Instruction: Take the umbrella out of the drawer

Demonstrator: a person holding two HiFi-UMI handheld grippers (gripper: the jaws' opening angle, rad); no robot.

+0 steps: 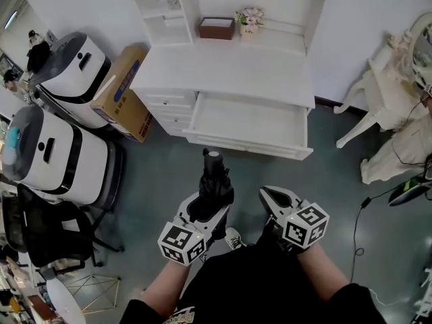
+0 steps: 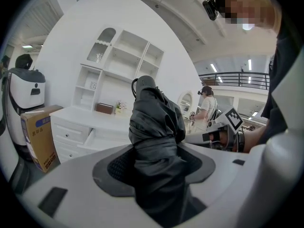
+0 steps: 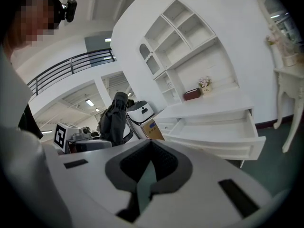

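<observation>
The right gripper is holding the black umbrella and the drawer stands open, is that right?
Not quite. It is the left gripper that holds the umbrella, clamped between its jaws in the left gripper view. The right gripper is shut on nothing. The drawer does stand open.

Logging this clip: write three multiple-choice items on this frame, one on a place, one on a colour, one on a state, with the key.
1. Where is the umbrella? A on the floor; B held in the left tool; C on a shelf.
2. What colour is it? A red; B black; C white.
3. The wide drawer is: A open; B shut; C lying on the floor.
Key: B, the left tool's jaws grip it; B, its fabric is black; A, it is pulled out from the desk.
</observation>
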